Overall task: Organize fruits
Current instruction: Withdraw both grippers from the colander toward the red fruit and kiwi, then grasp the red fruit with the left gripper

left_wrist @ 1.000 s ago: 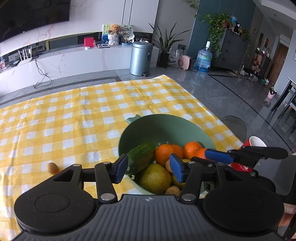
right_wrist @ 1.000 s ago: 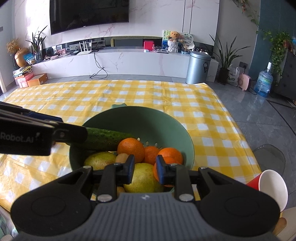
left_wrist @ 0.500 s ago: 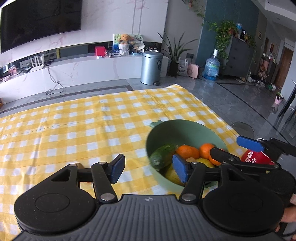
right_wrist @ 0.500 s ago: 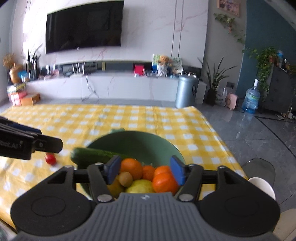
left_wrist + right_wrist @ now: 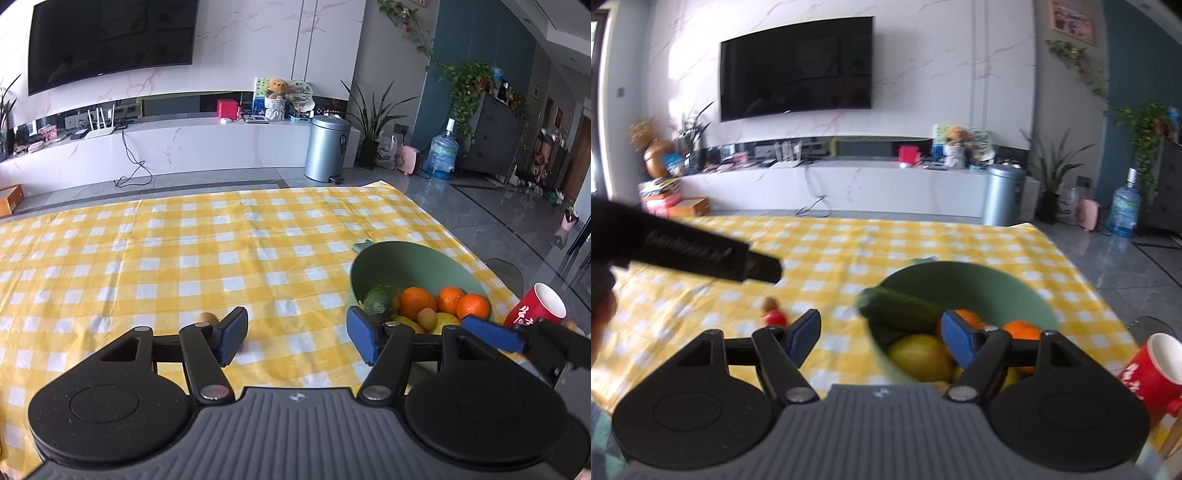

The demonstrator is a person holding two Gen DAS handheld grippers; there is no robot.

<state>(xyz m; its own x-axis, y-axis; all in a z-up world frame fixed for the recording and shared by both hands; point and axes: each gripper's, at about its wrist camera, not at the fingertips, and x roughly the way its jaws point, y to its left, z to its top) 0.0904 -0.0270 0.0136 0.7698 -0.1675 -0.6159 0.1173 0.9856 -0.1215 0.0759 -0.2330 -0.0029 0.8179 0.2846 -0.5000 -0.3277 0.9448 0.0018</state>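
We are working over a surface (image 5: 184, 258) in yellow check. The green bowl (image 5: 413, 262) is holding oranges (image 5: 413, 302), a cucumber (image 5: 901, 310) and a pear (image 5: 919, 356). Left of the bowl, a kiwi (image 5: 206, 317) is lying beside our left hand-held gripper (image 5: 297, 338), which is gaping empty; our right hand-held gripper (image 5: 881, 339) is gaping empty too.

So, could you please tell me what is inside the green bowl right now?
The green bowl holds a cucumber, three oranges, a small brown fruit and yellow-green fruit. Whatever lies beneath them, or behind the fingers, is hidden.
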